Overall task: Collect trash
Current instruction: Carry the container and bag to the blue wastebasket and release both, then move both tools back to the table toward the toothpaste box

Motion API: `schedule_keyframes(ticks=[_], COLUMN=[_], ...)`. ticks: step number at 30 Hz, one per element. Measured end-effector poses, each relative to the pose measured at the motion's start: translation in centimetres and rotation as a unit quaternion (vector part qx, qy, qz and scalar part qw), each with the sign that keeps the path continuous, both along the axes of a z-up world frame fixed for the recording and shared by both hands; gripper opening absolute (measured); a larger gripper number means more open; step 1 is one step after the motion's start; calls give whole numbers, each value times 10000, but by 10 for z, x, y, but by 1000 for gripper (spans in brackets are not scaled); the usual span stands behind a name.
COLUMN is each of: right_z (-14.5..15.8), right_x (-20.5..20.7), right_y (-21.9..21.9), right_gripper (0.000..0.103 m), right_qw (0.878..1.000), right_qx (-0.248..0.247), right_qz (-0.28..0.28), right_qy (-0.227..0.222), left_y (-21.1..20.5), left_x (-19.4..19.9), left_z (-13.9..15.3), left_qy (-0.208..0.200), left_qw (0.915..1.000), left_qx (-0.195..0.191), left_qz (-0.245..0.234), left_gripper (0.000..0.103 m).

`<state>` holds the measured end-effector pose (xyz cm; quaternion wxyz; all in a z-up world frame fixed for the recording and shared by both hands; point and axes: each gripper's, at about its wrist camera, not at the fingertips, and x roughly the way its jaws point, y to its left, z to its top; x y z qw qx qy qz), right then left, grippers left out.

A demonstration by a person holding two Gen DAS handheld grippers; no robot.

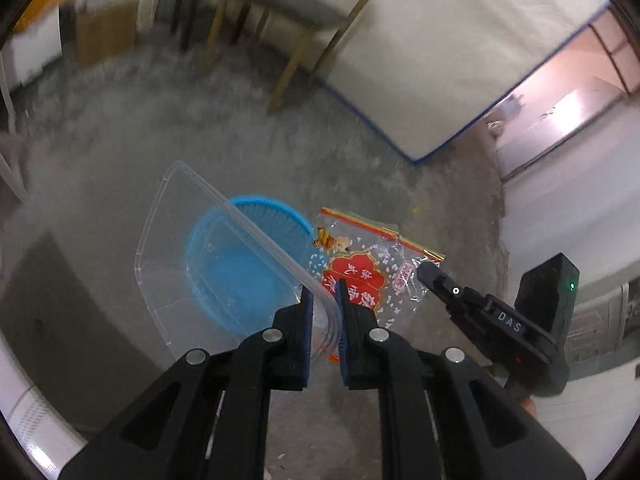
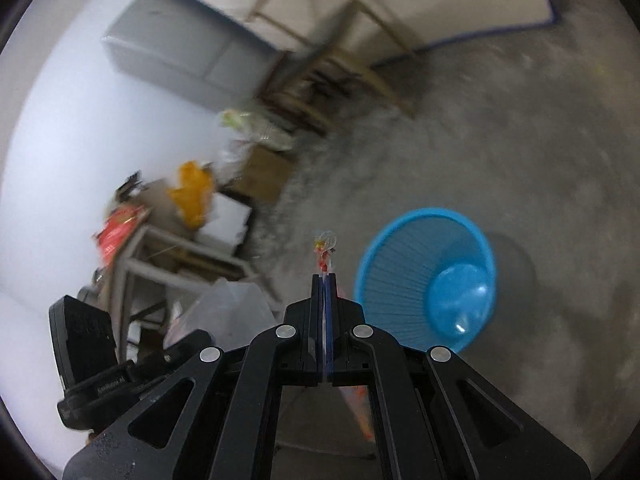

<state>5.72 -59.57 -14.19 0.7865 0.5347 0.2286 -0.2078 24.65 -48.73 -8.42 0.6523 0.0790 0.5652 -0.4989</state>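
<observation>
Left gripper (image 1: 324, 300) jaws clamp rim of clear plastic container (image 1: 208, 256), above blue basket (image 1: 248, 264). Right gripper (image 2: 325, 280) jaws pinch red printed bag (image 1: 372, 272) beside it. Risk: thin-rim grip slips; limp bag catches basket rim, falls onto floor (image 1: 400, 184).

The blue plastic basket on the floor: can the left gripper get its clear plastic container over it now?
Probably yes. The left gripper holds the clear plastic container above the blue plastic basket, whose mouth looks open and unblocked.
</observation>
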Motion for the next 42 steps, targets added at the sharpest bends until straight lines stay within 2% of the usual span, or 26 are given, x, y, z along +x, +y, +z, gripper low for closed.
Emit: schedule_keyframes(ticks=[4,5,6,8,9,11,14,17,22,23,24,27,31,33,35,37,39,40,42], right_z=[-34,-39,-46,-69,-77,-85,-85,-72,-39,-28,-17,21,70,86,99,110,115,119,126], right_x=[18,19,25,36,38,35,22,0,-41,-48,-52,-63,-69,-63,-54,-37,-23,-12,2], right_y=[-27,-35,-37,-42,-43,-39,-34,-26,-11,-6,1,30,79,106,137,174,205,227,262], right_gripper=[3,5,6,18,23,24,27,28,31,31,32,41,53,55,58,58,58,58,58], right_qw=[9995,9994,9991,9973,9962,9945,9951,9962,9981,9983,9982,9952,9847,9755,9634,9458,9296,9168,8953], right_qx=[77,126,209,418,455,513,619,526,257,151,47,-448,-906,-1034,-1092,-1088,-1057,-1063,-1137], right_qz=[-132,-84,-34,19,29,-11,-47,-41,45,137,255,705,1489,1941,2433,3022,3474,3780,4227], right_qy=[287,318,374,600,739,909,768,688,558,547,544,503,73,-101,-281,-487,-635,-726,-826], left_y=[-34,-43,-54,-59,-52,-44,-23,-3,54,69,96,165,269,333,379,432,473,493,519], left_x=[15,19,19,24,23,23,20,13,-15,-20,-28,-44,-61,-76,-88,-102,-115,-121,-132], left_z=[-39,-48,-52,-60,-63,-59,-38,-8,73,89,113,159,198,213,216,211,197,186,159], left_qy=[50,106,138,81,42,61,2,-293,-869,-1005,-1202,-1644,-2104,-2499,-2782,-2958,-2955,-2891,-2701], left_qw=[9996,9992,9988,9970,9966,9965,9974,9981,9960,9946,9919,9843,9713,9565,9430,9279,9163,9103,9040], left_qx=[245,360,436,653,684,662,541,370,-124,-226,-386,-597,-768,-835,-886,-881,-805,-778,-771], left_qz=[115,156,189,401,466,514,478,386,167,151,129,237,804,1251,1599,2092,2580,2859,3222], left_gripper=[12,21,43,62,62,63,64,64,66,69,73,80,86,91,93,93,93,93,93])
